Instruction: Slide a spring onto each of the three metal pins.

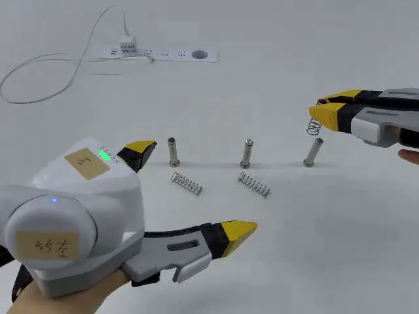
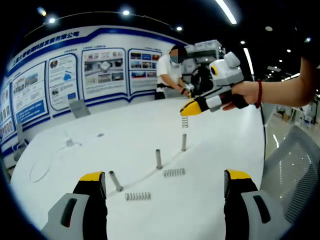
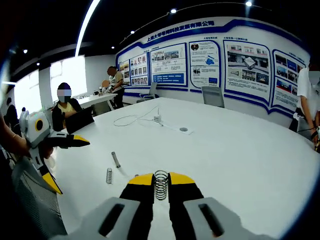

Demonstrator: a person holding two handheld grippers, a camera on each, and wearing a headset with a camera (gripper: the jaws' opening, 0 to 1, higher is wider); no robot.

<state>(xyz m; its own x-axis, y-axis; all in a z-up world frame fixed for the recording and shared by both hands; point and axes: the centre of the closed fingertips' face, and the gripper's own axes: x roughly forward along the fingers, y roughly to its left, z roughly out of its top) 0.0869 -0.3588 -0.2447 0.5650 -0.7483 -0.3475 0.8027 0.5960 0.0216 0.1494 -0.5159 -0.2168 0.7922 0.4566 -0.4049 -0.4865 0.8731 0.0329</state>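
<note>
Silvery coil spring (image 1: 314,126) hangs pinched in the right claw (image 1: 317,110), frame right, just above the rightmost pin (image 1: 313,152); the right gripper view shows that grip close-up. Lower left, the left claw (image 1: 196,187) gapes wide.

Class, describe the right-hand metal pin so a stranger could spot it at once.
On the white table, three pins stand in a row. Take the right-end pin, just under the spring held by the right gripper. The left pin and middle pin each have a loose spring in front; this one has none.
</note>
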